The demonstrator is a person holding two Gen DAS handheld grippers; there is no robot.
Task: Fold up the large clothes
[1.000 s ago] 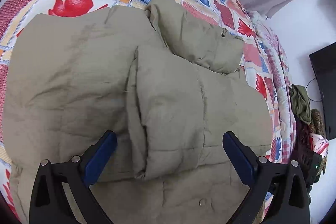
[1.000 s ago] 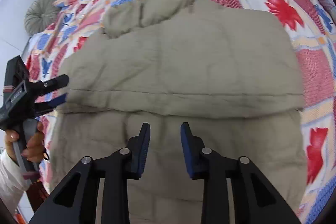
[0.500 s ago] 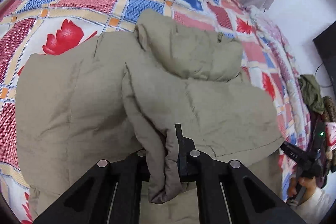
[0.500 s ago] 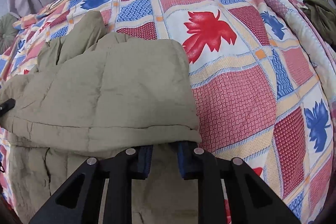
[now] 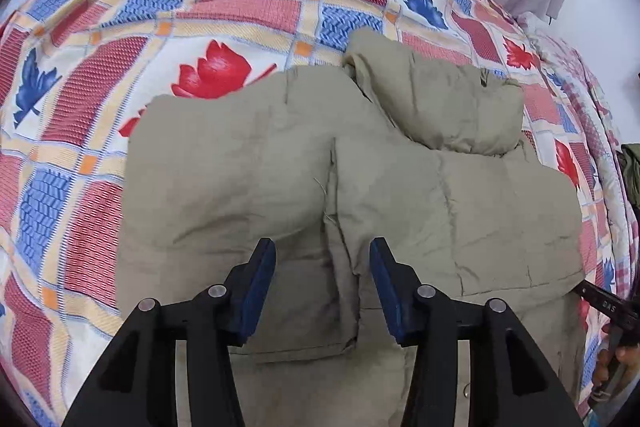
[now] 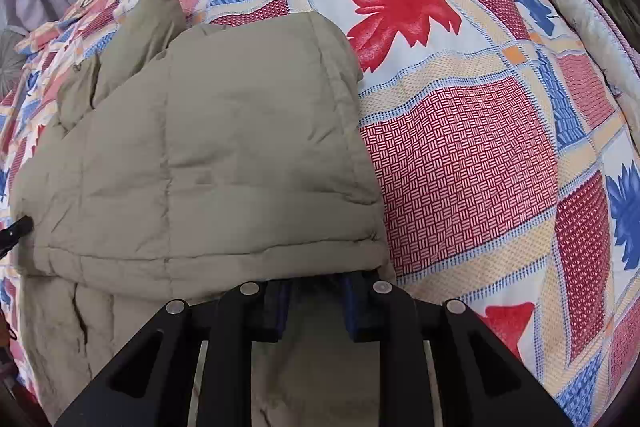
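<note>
**Left wrist view: coat folded on the bed, both tongs let go**

Left wrist view shows a big tan coat (image 5: 248,163) lying on a bed (image 5: 100,39) with a red, blue and cream leaf quilt. The coat's two sides are folded in over its middle, and they meet in a line that runs up the middle of the coat. The hood (image 5: 444,99) lies puffed up at the far end of the coat, on top of the fold. The left tongs (image 5: 322,253) hang just over the near part of the coat. Their blue pads are spread apart and hold nothing. The fold line runs between them.

At the right edge of the coat, the right tongs (image 5: 600,301) peek in, with a bit of a hand behind them.

Right wrist view shows the same coat from its right side. The right tongs (image 6: 314,281) sit at the near edge of the coat, with their tips tucked under the thick folded flap. The blue pads have a gap between them, and no cloth is pinched there. The quilt lies bare to the right of the coat. A dark tip of the left tongs (image 6: 16,229) shows at the coat's left edge.
</note>
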